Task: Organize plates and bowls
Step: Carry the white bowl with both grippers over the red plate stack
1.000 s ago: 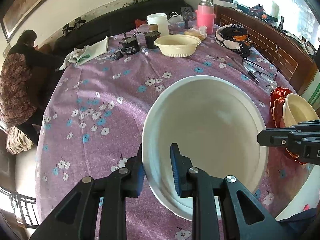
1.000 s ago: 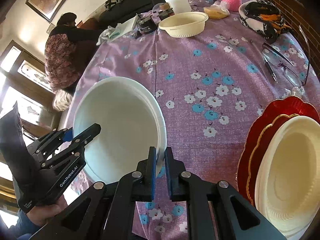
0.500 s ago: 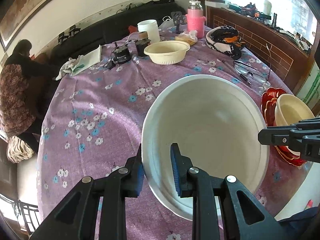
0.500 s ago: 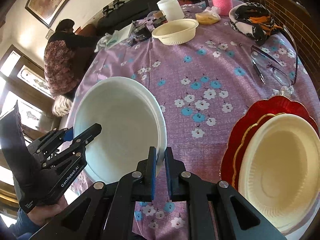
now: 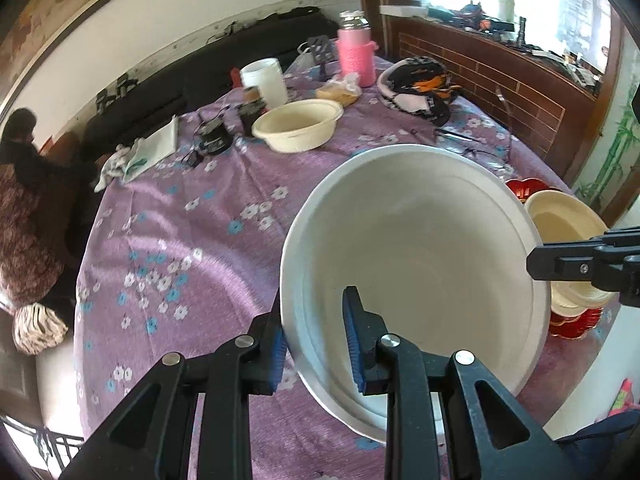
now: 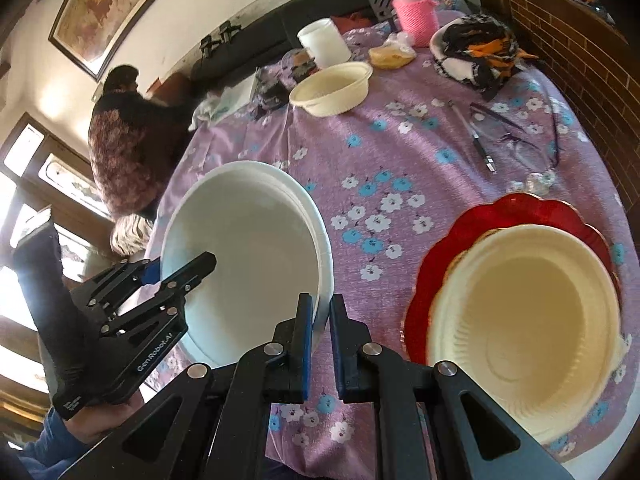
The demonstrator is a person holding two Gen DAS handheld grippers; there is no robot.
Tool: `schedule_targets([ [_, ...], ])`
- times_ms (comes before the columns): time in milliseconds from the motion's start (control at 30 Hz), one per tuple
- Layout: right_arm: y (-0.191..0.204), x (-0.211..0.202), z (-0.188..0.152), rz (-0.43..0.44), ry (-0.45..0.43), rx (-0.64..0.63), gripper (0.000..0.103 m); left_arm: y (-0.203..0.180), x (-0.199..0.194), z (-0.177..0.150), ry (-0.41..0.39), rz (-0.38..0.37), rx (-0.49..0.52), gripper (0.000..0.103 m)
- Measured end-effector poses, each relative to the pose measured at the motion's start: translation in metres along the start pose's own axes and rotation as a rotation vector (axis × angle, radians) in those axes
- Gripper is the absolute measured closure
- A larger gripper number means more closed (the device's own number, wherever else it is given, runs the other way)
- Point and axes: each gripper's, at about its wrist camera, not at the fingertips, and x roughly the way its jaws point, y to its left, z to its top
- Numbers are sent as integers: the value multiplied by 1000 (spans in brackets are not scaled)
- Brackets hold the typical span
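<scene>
While both grippers clamp its thin rim, the smooth round white bowl (image 6: 248, 256) fills centre-left. Left gripper (image 5: 314, 332) straddles one edge; right gripper (image 6: 320, 336) pinches the opposite edge, beside a ribbed cream bowl (image 6: 528, 336) on scalloped red plates (image 6: 516, 212).

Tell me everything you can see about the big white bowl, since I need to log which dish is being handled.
The big white bowl is round, deep and empty, with a thin rolled rim; it looks like plain disposable paper or foam. It is tilted, apparently lifted above the purple flowered tablecloth. The left gripper straddles its near rim, one pad inside and one outside, and the right gripper pinches the opposite rim. It hangs beside a cream bowl on a red plate, apart from both.
</scene>
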Motion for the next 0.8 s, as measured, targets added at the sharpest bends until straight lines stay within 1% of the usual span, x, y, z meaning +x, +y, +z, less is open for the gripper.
schedule_targets([
  [167, -17, -27, -4, 6, -40, 44, 93, -24, -3, 16, -10, -42, 57, 78],
  [367, -46, -66, -14, 7, -96, 125, 93, -60, -2, 37, -5, -134, 115, 76],
  [467, -63, -81, -21, 4, -112, 181, 93, -85, 0, 44, 3, -168, 162, 75],
  [633, -91, -103, -34, -11, -141, 270, 93, -118, 4, 51, 13, -214, 230, 72],
  [800, -112, -116, -41, -36, -161, 335, 93, -145, 16, 55, 49, -259, 273, 71],
])
